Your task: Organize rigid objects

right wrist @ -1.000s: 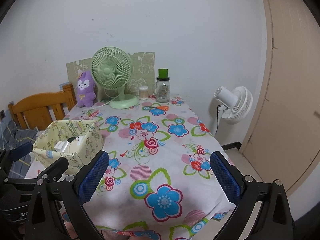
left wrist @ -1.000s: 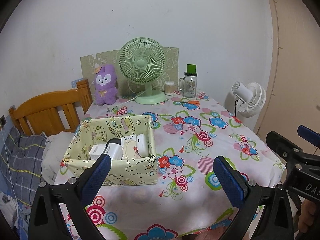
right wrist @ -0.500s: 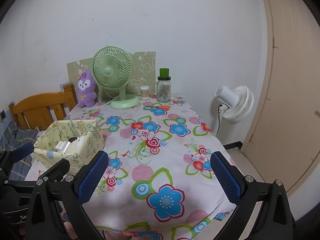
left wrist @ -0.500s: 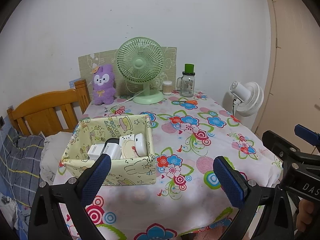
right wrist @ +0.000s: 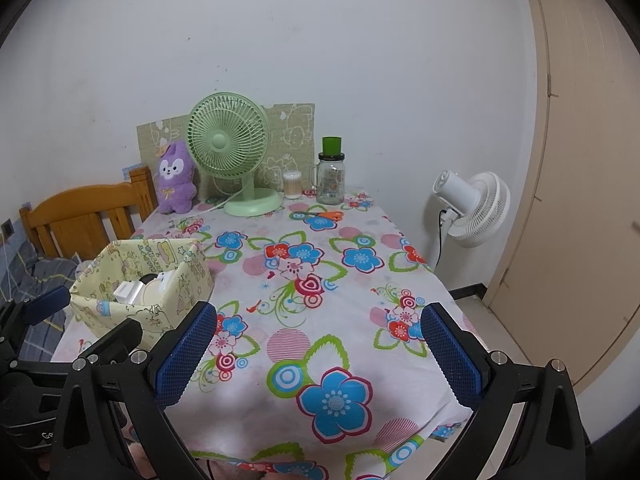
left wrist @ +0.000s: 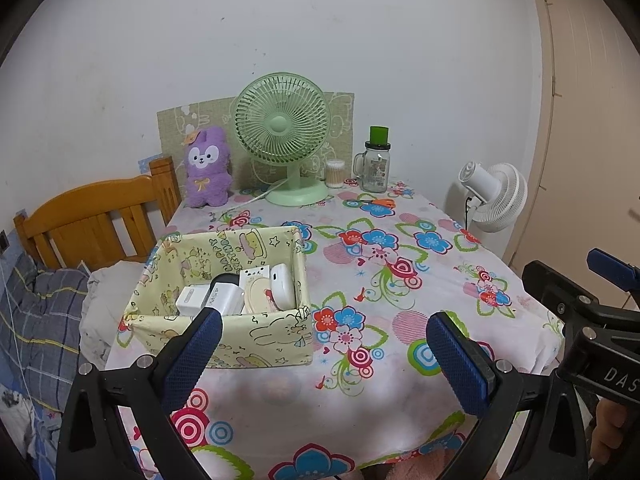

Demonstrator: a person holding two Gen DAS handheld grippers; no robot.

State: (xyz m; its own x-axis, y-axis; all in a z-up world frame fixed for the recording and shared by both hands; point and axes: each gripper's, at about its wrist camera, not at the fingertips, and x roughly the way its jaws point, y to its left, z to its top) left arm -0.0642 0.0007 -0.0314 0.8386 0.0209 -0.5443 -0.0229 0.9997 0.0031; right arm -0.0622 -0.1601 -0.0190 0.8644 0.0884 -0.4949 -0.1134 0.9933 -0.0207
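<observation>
Left tool [left wrist: 322, 350]: wide apart, holding nothing, low in the frame over the near edge of the table [left wrist: 400, 392].
Right tool [right wrist: 318, 346]: wide apart too, holding nothing, low in the frame over the flowery cloth.
Box [left wrist: 224, 338]: a yellow cloth box, left of the middle in the left view, at the left side of the table.
In the box: white chargers [left wrist: 208, 298], a round flat thing [left wrist: 259, 295] and a white oval thing [left wrist: 282, 285], all packed close together.
Fan [left wrist: 282, 132]: green, standing at the far end of the table, top middle.
Bunny [left wrist: 207, 167]: purple, just left of the fan.
Jar [left wrist: 377, 162]: glass with a green lid, right of the fan.
Scissors [left wrist: 374, 202]: orange handles, lying in front of the jar.
White fan [right wrist: 476, 208]: on the floor, right of the table.
</observation>
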